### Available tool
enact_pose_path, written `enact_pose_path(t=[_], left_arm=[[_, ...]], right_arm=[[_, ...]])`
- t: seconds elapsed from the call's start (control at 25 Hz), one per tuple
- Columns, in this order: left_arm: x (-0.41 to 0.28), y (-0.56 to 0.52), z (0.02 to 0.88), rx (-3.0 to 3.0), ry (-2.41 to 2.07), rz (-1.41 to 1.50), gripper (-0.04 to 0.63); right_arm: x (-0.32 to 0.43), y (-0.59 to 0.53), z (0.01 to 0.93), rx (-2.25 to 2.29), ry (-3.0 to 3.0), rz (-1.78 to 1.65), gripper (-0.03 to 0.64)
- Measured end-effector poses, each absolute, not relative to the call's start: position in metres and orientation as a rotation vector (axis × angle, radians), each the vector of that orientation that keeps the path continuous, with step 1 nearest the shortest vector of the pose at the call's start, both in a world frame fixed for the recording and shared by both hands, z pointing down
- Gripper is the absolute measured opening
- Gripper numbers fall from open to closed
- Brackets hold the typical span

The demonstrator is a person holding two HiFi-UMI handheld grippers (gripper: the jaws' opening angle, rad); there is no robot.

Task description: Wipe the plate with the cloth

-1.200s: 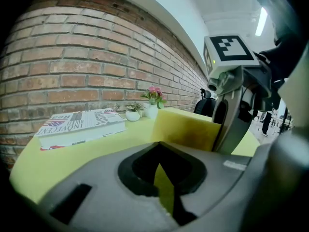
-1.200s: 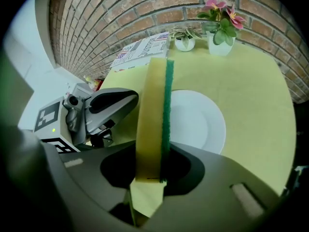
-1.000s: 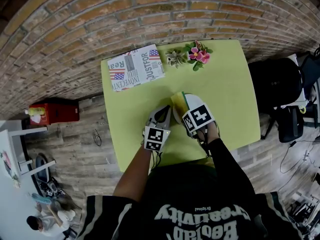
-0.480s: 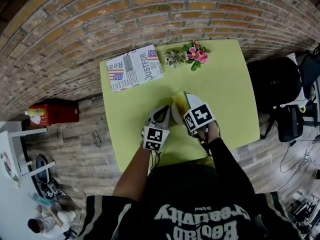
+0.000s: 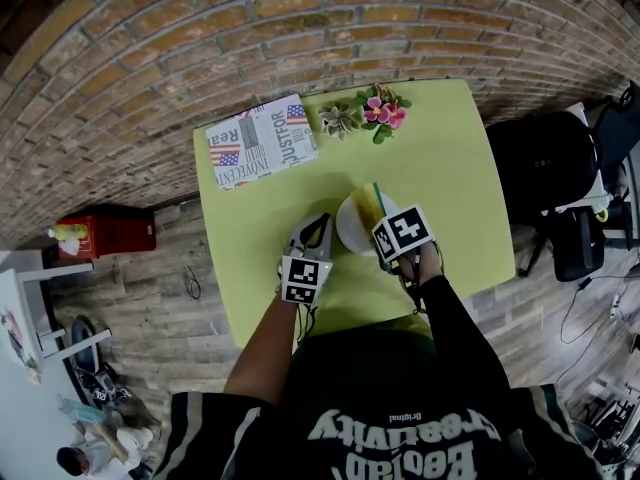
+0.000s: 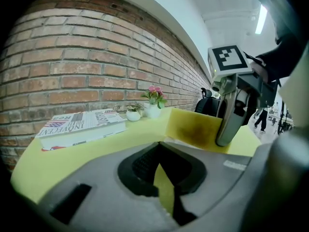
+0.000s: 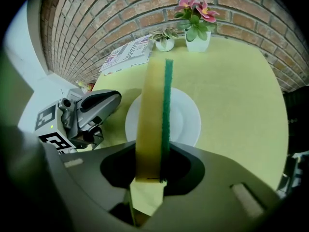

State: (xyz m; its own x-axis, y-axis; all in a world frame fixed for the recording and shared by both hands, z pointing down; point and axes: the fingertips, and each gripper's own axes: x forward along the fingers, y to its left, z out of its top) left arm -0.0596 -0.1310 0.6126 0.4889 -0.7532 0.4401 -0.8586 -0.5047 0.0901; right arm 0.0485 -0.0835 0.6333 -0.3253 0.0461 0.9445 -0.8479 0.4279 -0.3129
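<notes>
Cloth [image 7: 153, 120]: a yellow pad with a green face, clamped on edge between the jaws of the right gripper [image 7: 150, 175] and held across the middle of the white plate [image 7: 186, 124]. Contact with the plate cannot be confirmed. The left gripper [image 6: 163, 182] is set just beside the plate's left rim, its jaws narrowly parted with nothing between them. The plate rests on the yellow-green table [image 7: 231, 91]. Wiping is judged to be at most under way; nothing marks it as finished.
</notes>
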Motion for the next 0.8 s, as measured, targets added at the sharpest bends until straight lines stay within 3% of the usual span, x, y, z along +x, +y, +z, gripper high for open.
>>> enact_pose_path(t=[0.8], left_arm=[[-0.059,-0.131,0.614,2.433,-1.376,0.521,0.005]], right_arm=[[0.096,-0.08,0.633,0.801,-1.602,1.113,0.129]])
